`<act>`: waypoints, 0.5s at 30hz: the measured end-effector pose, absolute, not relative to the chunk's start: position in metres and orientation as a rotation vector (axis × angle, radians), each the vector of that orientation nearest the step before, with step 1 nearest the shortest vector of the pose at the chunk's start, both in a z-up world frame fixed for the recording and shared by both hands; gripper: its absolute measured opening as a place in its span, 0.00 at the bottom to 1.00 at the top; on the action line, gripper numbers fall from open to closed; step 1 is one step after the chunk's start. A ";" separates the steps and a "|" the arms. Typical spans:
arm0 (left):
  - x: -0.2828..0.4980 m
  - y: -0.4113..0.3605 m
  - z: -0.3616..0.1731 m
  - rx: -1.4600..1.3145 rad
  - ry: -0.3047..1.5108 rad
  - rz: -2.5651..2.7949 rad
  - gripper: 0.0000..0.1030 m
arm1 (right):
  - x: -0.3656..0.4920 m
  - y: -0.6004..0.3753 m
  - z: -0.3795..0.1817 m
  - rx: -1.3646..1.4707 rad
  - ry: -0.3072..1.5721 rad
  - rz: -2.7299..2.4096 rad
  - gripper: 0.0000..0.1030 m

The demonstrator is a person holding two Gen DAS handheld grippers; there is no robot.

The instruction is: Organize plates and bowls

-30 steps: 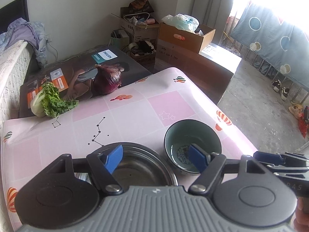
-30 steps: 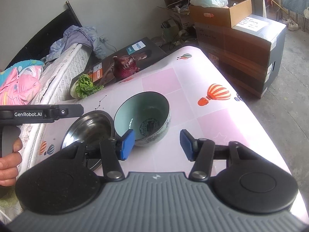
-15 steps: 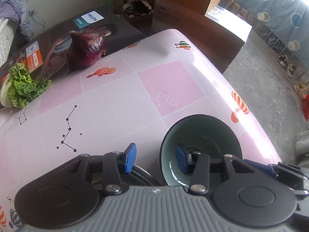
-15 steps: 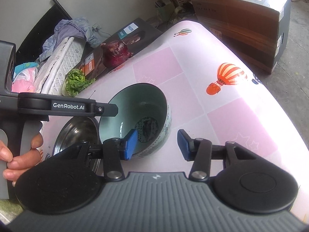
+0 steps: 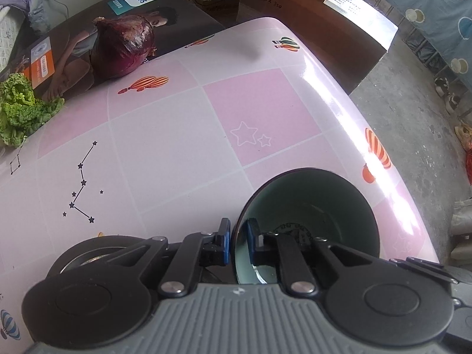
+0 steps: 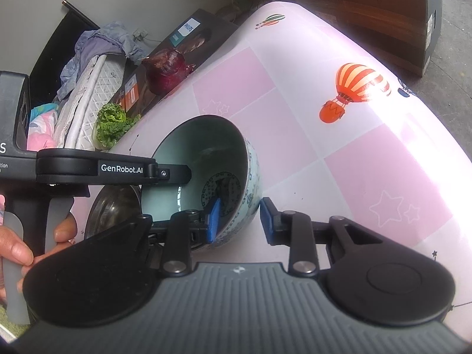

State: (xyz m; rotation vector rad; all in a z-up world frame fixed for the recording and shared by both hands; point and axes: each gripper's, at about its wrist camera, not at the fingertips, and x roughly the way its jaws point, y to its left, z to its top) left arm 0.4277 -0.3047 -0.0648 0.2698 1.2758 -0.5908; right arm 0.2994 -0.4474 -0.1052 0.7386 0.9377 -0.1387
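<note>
A green ceramic bowl [image 5: 318, 206] with a blue patterned outside [image 6: 250, 183] stands on the pink table, close beside a steel bowl [image 5: 88, 258] [image 6: 115, 206]. My left gripper [image 5: 237, 243] points steeply down and is shut on the green bowl's left rim, one pad inside and one outside. My right gripper [image 6: 240, 221] straddles the bowl's near wall. Its jaws are closing, and a gap still shows at the inner pad [image 6: 214, 221]. The left tool's black body [image 6: 88, 168] crosses the right wrist view, held by a hand [image 6: 17, 250].
A red onion [image 5: 124, 47] and lettuce [image 5: 20, 109] lie by a dark Philips box [image 5: 73, 29] at the table's far left. The table's right edge [image 5: 368, 135] drops to the concrete floor. Cardboard boxes [image 6: 368, 8] stand beyond the table, and bedding [image 6: 88, 59] lies to the left.
Both grippers came down onto the green bowl. The left jaws went from wide open to pinched on its rim. The right jaws narrowed around its near wall.
</note>
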 end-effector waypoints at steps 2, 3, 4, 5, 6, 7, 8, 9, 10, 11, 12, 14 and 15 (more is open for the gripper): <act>0.428 -0.305 -0.065 0.263 1.278 -0.587 0.12 | 0.301 -0.449 -0.108 0.758 0.941 -0.136 0.28; 0.429 -0.305 -0.065 0.259 1.280 -0.584 0.12 | 0.302 -0.450 -0.109 0.768 0.942 -0.135 0.28; 0.429 -0.305 -0.064 0.255 1.282 -0.580 0.12 | 0.302 -0.450 -0.109 0.775 0.941 -0.136 0.27; 0.429 -0.305 -0.064 0.255 1.281 -0.577 0.12 | 0.302 -0.450 -0.110 0.780 0.941 -0.138 0.27; 0.428 -0.305 -0.063 0.259 1.277 -0.577 0.12 | 0.303 -0.450 -0.109 0.779 0.944 -0.139 0.26; 0.427 -0.306 -0.061 0.262 1.274 -0.578 0.12 | 0.302 -0.451 -0.109 0.783 0.946 -0.140 0.26; 0.426 -0.306 -0.060 0.261 1.270 -0.578 0.12 | 0.302 -0.451 -0.110 0.789 0.947 -0.140 0.25; 0.425 -0.307 -0.059 0.262 1.265 -0.581 0.12 | 0.300 -0.454 -0.110 0.801 0.949 -0.138 0.24; 0.424 -0.307 -0.057 0.260 1.262 -0.585 0.12 | 0.299 -0.455 -0.111 0.810 0.950 -0.138 0.23; 0.424 -0.308 -0.055 0.255 1.259 -0.586 0.13 | 0.298 -0.457 -0.111 0.817 0.951 -0.139 0.22; 0.423 -0.308 -0.054 0.251 1.255 -0.587 0.12 | 0.297 -0.458 -0.111 0.821 0.951 -0.139 0.22; 0.420 -0.311 -0.051 0.253 1.245 -0.589 0.12 | 0.295 -0.459 -0.109 0.821 0.948 -0.141 0.21; 0.419 -0.312 -0.049 0.255 1.240 -0.589 0.12 | 0.294 -0.459 -0.107 0.820 0.945 -0.143 0.21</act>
